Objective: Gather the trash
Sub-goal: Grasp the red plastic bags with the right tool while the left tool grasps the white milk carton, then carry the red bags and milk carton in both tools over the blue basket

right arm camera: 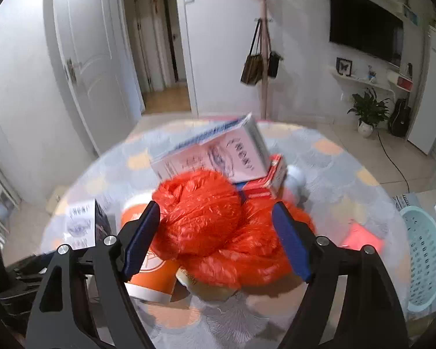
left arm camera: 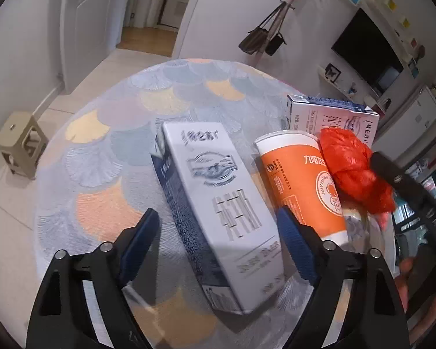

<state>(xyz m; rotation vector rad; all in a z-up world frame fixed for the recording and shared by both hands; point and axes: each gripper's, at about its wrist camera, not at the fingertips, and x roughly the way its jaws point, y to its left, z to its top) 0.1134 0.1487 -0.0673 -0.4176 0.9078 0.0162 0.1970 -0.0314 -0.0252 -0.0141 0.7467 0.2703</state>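
Observation:
A white and blue milk carton (left arm camera: 218, 212) lies on the round patterned table (left arm camera: 107, 157), between the jaws of my open left gripper (left arm camera: 218, 226). An orange paper cup (left arm camera: 302, 183) lies to its right, beside a crumpled red plastic bag (left arm camera: 354, 171). A second milk carton (left arm camera: 331, 116) sits behind them. In the right wrist view my open right gripper (right arm camera: 216, 218) straddles the red bag (right arm camera: 209, 218). The orange cup (right arm camera: 154, 273) lies under its left finger. The second carton (right arm camera: 218, 154) rests tilted on a red box (right arm camera: 270, 180). The first carton (right arm camera: 84, 224) is at left.
A pale green perforated basket (right arm camera: 424, 258) stands at the table's right. A beige stool (left arm camera: 20, 142) stands on the floor at left. A coat stand with bags (right arm camera: 261, 64) is behind the table. A pink-red item (right arm camera: 360, 238) lies on the table's right side.

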